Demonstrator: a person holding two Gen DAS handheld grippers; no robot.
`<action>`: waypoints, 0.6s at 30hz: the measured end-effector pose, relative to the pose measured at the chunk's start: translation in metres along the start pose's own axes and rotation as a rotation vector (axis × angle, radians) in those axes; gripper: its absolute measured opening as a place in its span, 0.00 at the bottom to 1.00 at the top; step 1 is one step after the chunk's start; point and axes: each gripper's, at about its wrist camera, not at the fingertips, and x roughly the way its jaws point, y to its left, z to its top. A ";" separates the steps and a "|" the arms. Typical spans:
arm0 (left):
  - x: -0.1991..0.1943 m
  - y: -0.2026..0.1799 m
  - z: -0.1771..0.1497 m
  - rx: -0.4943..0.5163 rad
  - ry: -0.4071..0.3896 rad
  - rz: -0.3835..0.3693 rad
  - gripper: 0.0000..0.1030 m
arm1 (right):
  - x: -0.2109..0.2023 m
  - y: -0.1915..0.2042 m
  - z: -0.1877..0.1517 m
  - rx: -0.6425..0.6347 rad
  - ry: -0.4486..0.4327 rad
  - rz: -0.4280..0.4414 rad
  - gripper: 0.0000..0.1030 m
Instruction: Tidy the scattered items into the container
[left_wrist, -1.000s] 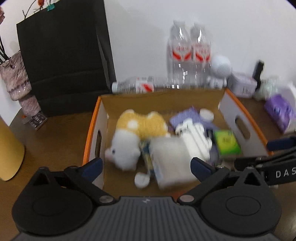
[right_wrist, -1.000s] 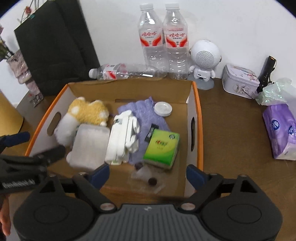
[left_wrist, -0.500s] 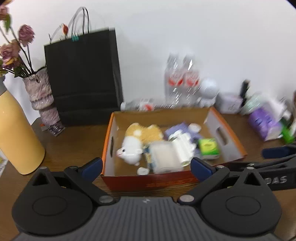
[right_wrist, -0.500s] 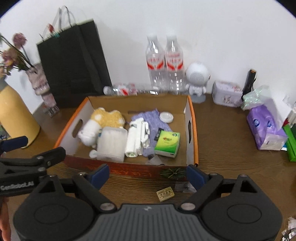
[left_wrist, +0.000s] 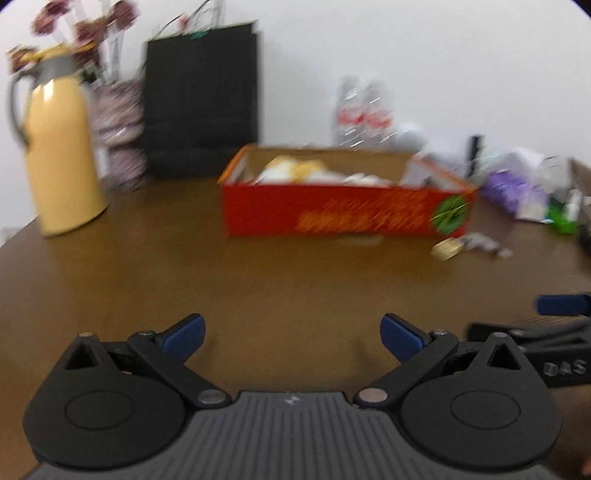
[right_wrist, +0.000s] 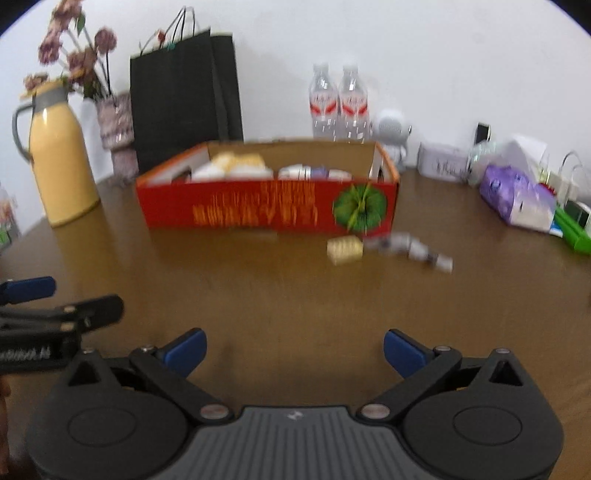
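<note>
Jaws wide, box (right_wrist: 266, 206) lengthwise across view

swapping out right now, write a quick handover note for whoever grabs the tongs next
Left tongs: open, empty, over bare table.
Right tongs: open, empty, jaws have just been opening; nothing between them.
Red box: already holds the yellow plush and other blurred items.
Left to do: small gold packet and the strip of little wrappers lie on the table in front of the box's near right corner. Put them in.
</note>
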 end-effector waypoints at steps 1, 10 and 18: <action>0.003 0.002 -0.002 -0.017 0.024 -0.002 1.00 | 0.003 -0.001 -0.003 0.007 0.012 0.003 1.00; 0.021 0.005 -0.012 -0.015 0.093 -0.008 1.00 | 0.014 0.006 -0.016 0.012 0.022 0.009 1.00; 0.023 0.000 -0.012 0.021 0.107 0.002 1.00 | 0.017 0.012 -0.017 -0.029 0.022 -0.013 1.00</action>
